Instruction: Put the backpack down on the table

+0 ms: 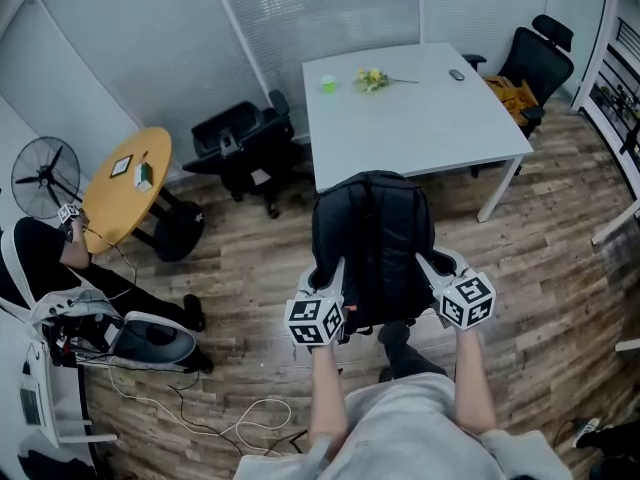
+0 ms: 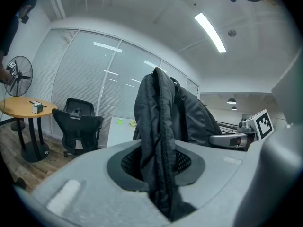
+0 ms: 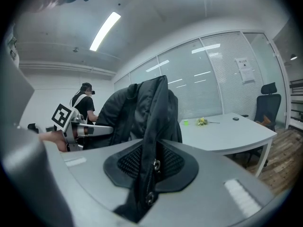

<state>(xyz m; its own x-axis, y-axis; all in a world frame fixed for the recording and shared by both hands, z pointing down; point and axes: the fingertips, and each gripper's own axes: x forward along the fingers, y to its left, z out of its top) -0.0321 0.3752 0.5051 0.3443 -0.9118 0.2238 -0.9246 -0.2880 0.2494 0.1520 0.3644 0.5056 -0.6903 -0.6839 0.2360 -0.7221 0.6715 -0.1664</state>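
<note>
The black nylon backpack (image 1: 372, 238) hangs in the air over the wood-plank floor (image 1: 250, 298), short of the smooth white rectangular table (image 1: 420, 118) at its 12 o'clock. The left gripper (image 1: 330, 286) is clenched on a padded fold of fabric at the pack's 8 o'clock. The right gripper (image 1: 440, 271) pinches a zippered edge at its 4 o'clock. The cloth is soft and slack, so the pack will likely sag and feel fairly heavy. Both side holds look sound, though the sleek nylon could creep out.
</note>
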